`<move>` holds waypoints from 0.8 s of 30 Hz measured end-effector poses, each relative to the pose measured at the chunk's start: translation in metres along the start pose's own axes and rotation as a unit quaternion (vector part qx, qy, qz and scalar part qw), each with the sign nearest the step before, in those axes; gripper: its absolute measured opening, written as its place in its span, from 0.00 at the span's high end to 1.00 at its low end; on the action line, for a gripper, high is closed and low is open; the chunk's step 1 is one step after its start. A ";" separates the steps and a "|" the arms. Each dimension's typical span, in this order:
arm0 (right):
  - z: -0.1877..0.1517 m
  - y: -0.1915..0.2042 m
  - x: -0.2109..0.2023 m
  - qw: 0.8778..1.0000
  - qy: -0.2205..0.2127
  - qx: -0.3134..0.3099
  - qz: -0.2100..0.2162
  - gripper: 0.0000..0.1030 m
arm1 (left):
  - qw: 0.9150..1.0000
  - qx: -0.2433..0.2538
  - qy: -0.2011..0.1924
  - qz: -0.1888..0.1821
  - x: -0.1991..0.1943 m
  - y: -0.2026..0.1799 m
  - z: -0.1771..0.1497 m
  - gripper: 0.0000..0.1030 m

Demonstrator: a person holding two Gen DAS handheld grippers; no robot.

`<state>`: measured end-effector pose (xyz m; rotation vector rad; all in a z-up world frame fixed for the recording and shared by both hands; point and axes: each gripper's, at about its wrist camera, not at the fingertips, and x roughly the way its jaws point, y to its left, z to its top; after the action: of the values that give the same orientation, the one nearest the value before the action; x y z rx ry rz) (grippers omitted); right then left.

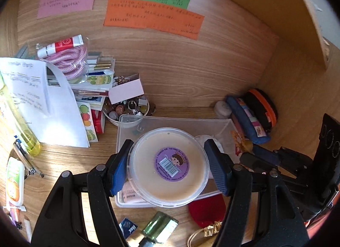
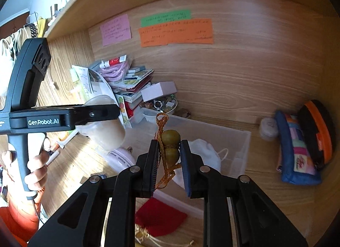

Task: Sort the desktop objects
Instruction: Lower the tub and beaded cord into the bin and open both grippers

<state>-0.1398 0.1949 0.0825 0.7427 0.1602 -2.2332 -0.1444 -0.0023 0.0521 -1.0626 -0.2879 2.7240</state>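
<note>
My left gripper is shut on a round clear tub of cream-coloured paste with a purple barcode sticker, held above the clear plastic bin. The same tub shows in the right wrist view, left of the bin. My right gripper is shut on a small green gourd charm with an orange cord, above the bin's near side. A white cloth pouch and a pink packet lie in the bin.
A red pouch and a green bottle lie in front of the bin. A bowl of beads, stacked cards and papers stand to the left. Pencil cases lean at the right wall. Coloured notes hang on the back panel.
</note>
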 end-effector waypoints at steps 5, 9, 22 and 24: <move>0.008 0.001 0.019 1.000 0.014 -0.006 0.004 0.82 | 1.000 0.004 0.016 0.010 0.019 0.006 0.003 0.35; 0.012 0.002 0.036 0.999 0.031 -0.009 0.009 0.82 | 1.000 0.004 0.027 0.013 0.033 0.010 0.005 0.35; -0.007 0.012 0.090 0.995 0.093 -0.023 -0.006 0.82 | 0.998 0.006 0.062 0.019 0.074 0.022 0.000 0.35; -0.009 0.012 0.094 0.995 0.098 -0.027 -0.011 0.82 | 0.998 0.007 0.061 0.016 0.074 0.022 -0.001 0.35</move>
<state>-0.1777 0.1298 0.0236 0.9337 0.3259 -2.1654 -0.1997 -0.0044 -0.0018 -1.2346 -0.2323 2.6711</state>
